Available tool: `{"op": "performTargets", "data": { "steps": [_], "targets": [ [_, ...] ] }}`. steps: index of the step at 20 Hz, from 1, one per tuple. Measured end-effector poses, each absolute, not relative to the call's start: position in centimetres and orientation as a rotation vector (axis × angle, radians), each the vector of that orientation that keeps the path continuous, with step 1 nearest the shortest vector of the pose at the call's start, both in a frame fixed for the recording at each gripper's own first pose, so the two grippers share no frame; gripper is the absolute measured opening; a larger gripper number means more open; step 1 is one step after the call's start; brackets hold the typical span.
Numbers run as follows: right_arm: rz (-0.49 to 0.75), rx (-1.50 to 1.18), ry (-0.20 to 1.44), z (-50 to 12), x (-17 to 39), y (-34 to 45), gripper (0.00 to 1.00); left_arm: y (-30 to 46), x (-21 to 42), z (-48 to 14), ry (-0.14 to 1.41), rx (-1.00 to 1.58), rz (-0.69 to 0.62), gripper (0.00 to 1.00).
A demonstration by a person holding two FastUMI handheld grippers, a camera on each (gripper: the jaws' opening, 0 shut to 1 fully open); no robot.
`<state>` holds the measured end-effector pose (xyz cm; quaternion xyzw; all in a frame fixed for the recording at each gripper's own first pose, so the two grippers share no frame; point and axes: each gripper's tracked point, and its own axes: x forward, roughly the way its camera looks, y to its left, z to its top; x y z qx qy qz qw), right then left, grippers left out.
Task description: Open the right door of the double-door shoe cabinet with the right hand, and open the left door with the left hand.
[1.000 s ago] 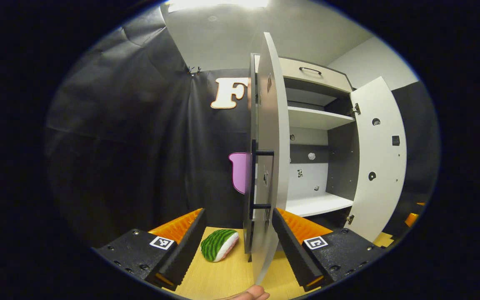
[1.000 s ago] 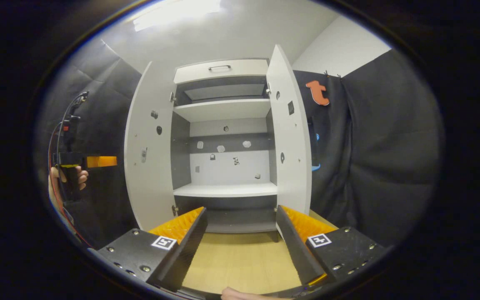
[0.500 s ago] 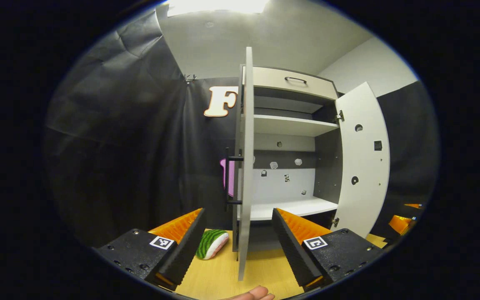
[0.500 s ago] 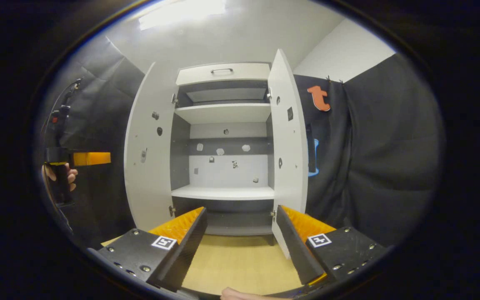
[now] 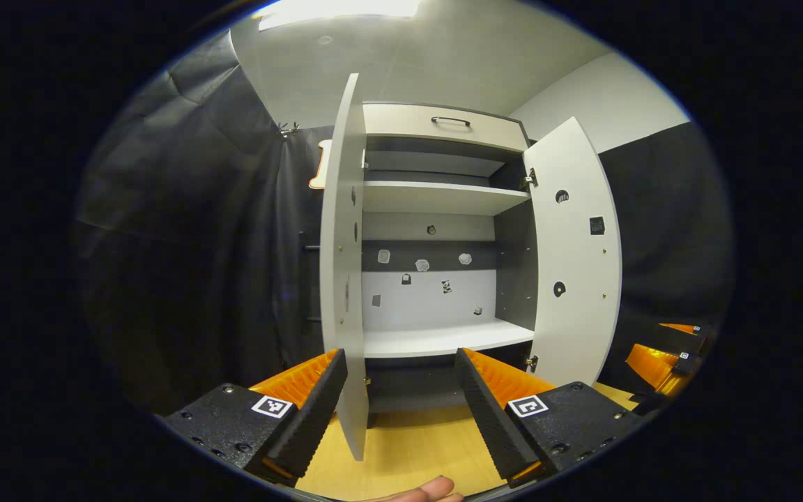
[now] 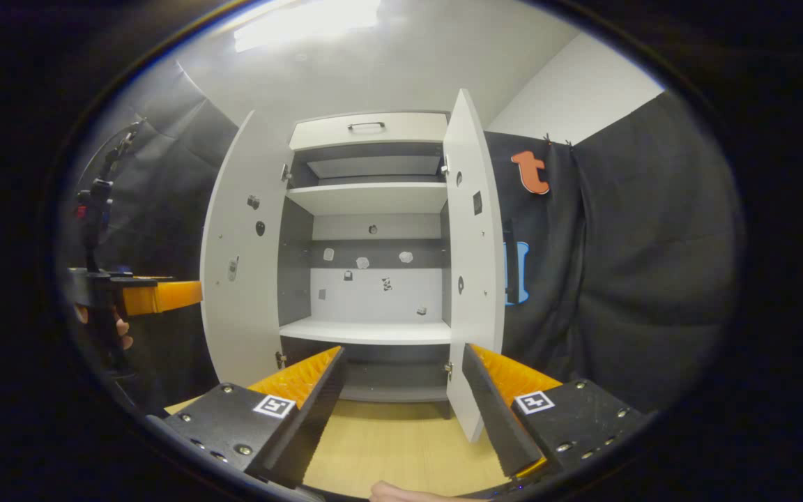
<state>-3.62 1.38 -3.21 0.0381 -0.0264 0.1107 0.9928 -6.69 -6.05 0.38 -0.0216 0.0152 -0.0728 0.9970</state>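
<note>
Presently both doors of the tall white-and-grey double-door shoe cabinet (image 5: 436, 237) stand open, exposing white shelves and a grey back panel dotted with small stickers. Seen from the left gripper view, the white left door (image 5: 341, 279) is swung out nearly edge-on, its long axis vertical, its free edge reaching down between the fingers of the left tool (image 5: 398, 404); whether it touches either finger cannot be told. The left tool is released, its black-and-orange ribbed fingers spread wide and holding nothing. Seen from the right gripper view, the white right door (image 6: 475, 279) likewise hangs open, upright, its lower corner just beside the inner face of one finger of the right tool (image 6: 401, 408), which is also released and empty. The cabinet stands at the far edge of the pale wooden worktop (image 6: 401, 446), directly ahead of both tools. At the left of the right gripper view the left tool appears again, held by a hand (image 6: 120, 335), well apart from the left door's inner face. In judgement, the task appears complete. Each tool remains the nearer one to its own door, so any further widening would fall to the same side, pushing outward against the door's vertical free edge.
</note>
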Motion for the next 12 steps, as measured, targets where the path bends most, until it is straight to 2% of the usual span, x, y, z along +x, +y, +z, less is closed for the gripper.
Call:
{"op": "performTargets", "data": {
  "steps": [12],
  "targets": [
    [0.225,0.095,-0.035,-3.7,-3.0,1.5,0.99,-8.4,-8.2,-2.4,0.043,-0.046,-0.129,0.98]
  ]
}}
